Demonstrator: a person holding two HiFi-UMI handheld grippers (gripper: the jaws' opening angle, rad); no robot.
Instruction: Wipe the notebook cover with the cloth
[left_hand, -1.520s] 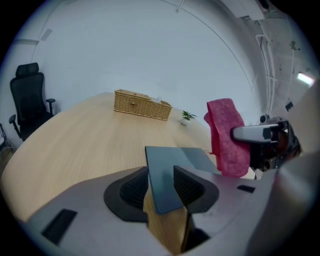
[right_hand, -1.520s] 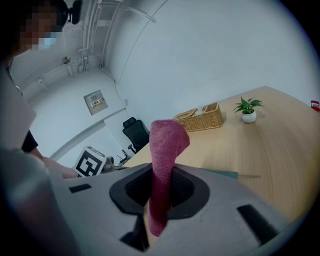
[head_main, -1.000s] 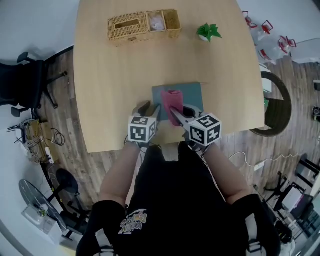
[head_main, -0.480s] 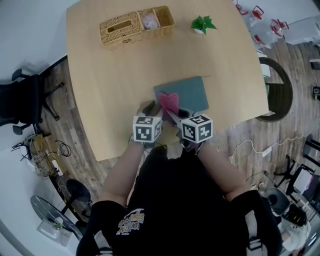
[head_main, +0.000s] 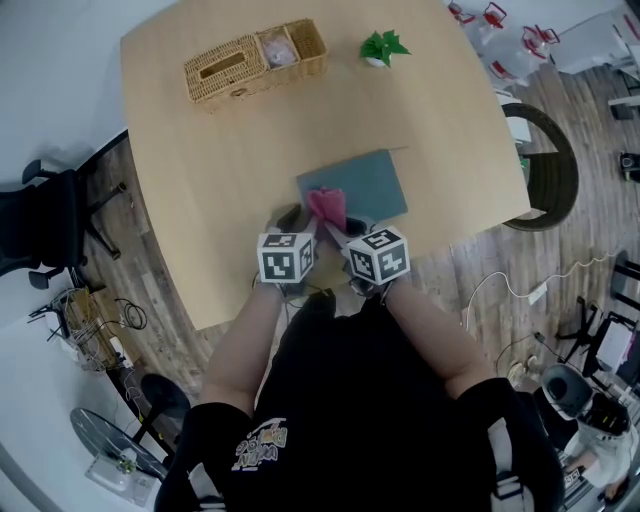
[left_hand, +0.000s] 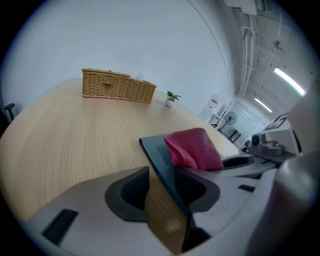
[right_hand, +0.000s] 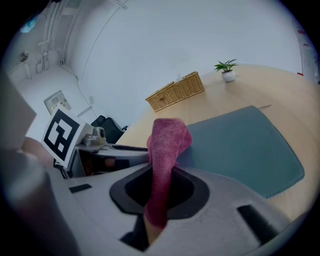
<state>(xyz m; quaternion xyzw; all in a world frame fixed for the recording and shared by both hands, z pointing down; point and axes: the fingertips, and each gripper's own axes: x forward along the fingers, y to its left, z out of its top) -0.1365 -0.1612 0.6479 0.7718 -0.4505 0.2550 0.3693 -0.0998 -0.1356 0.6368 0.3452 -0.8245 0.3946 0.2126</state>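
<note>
A teal notebook (head_main: 365, 180) lies flat near the table's front edge. On its near left part rests a pink cloth (head_main: 327, 206), with my right gripper (head_main: 337, 230) shut on the cloth's lower end (right_hand: 167, 142). My right gripper (right_hand: 160, 195) points out over the cover (right_hand: 245, 145). My left gripper (head_main: 296, 220) sits at the notebook's near left corner. Its jaws have just been opening a little, and my left gripper (left_hand: 167, 187) now stands open. The notebook's edge (left_hand: 159, 152) runs through the gap without being pinched. The cloth (left_hand: 195, 149) lies just beyond.
A wicker basket (head_main: 255, 62) and a small potted plant (head_main: 382, 46) stand at the table's far side. The wooden table (head_main: 200, 180) ends just under both grippers. A black chair (head_main: 40, 220) is at the left, and a dark round stool (head_main: 548, 165) at the right.
My right gripper has sunk and drawn nearer to the left one, taking the cloth toward the notebook's near left part. The left gripper has kept its place.
</note>
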